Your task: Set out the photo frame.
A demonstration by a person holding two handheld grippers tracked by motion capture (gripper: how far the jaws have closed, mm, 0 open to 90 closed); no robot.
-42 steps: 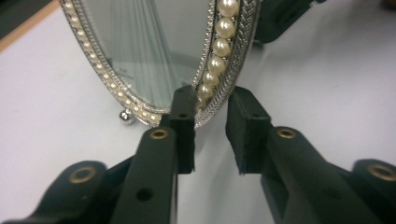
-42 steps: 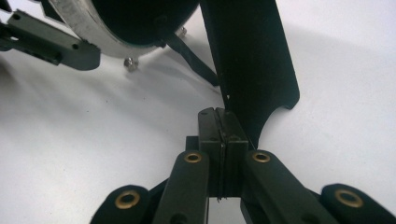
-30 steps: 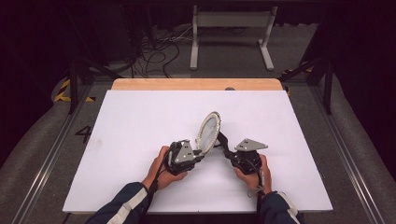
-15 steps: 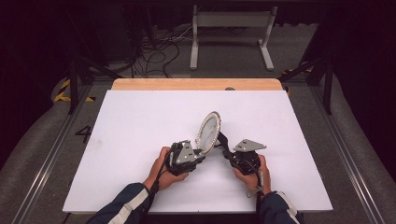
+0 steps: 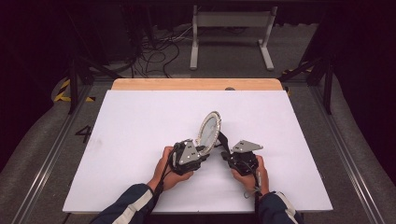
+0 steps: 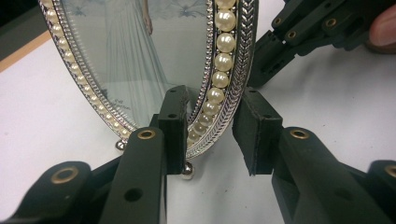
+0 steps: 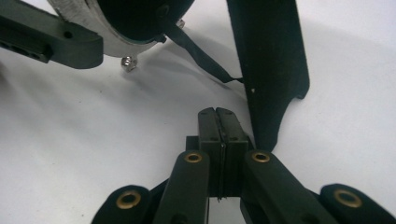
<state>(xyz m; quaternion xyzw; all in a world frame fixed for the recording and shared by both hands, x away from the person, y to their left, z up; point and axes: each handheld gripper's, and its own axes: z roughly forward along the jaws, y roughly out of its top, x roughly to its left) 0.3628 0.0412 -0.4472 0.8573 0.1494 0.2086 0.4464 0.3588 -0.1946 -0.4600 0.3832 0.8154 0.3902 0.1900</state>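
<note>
Bright tabletop, dark surroundings

The white tabletop (image 5: 140,140) is evenly lit from above, shadows are soft, and the close jaws blur slightly.

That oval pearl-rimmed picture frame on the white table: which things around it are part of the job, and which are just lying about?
Part of the job:
- picture frame, standing on the table
- its black back stand
- left tool, jaws just opened around the frame's rim
- right tool, shut, beside the stand

Just lying about:
- cables on the floor
- metal rack behind the table
</note>
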